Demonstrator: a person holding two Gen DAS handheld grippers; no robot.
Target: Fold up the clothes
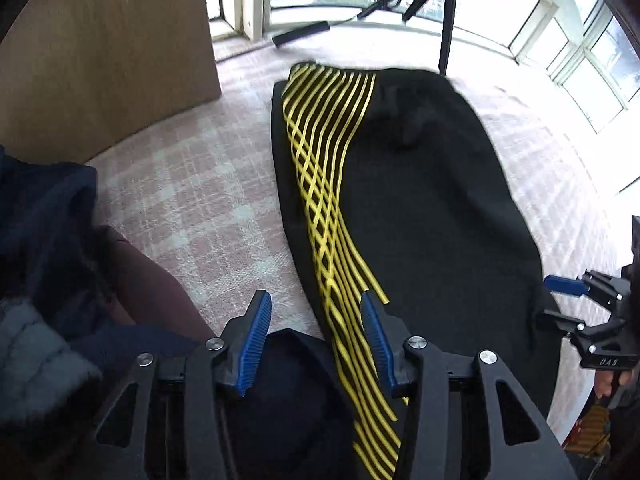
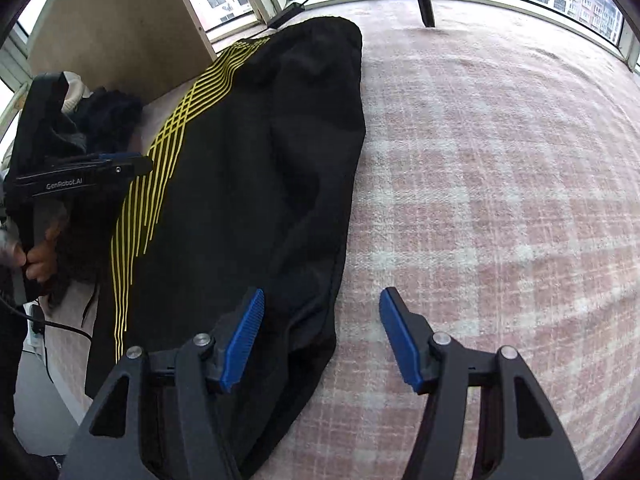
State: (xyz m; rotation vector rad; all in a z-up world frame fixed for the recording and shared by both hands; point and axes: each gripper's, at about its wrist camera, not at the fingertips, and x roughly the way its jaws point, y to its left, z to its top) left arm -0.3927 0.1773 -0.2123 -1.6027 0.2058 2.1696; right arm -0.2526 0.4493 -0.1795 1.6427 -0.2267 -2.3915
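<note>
The trousers [image 1: 432, 208] are black with crossing yellow stripes [image 1: 320, 184] down one side. The blanket [image 2: 500, 184] beneath is a pink-and-white check. Both grippers carry blue ribbed pads [image 2: 244, 340] on black frames.

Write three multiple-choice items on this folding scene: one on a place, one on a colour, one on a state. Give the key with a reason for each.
1. Where does the black garment lie?
A. on the plaid cover
B. over the tripod
C. inside the wooden cabinet

2. What colour are the stripes on the garment?
A. white
B. yellow
C. red

3. How does the right gripper stand?
A. shut on the garment
B. shut on nothing
C. open, pads clear of the cloth

Key:
1 A: the garment lies spread flat on the pink and white plaid surface in both views.
2 B: the crossing lines along one side are bright yellow.
3 C: its blue pads stand well apart, over the garment's edge, gripping nothing.
</note>
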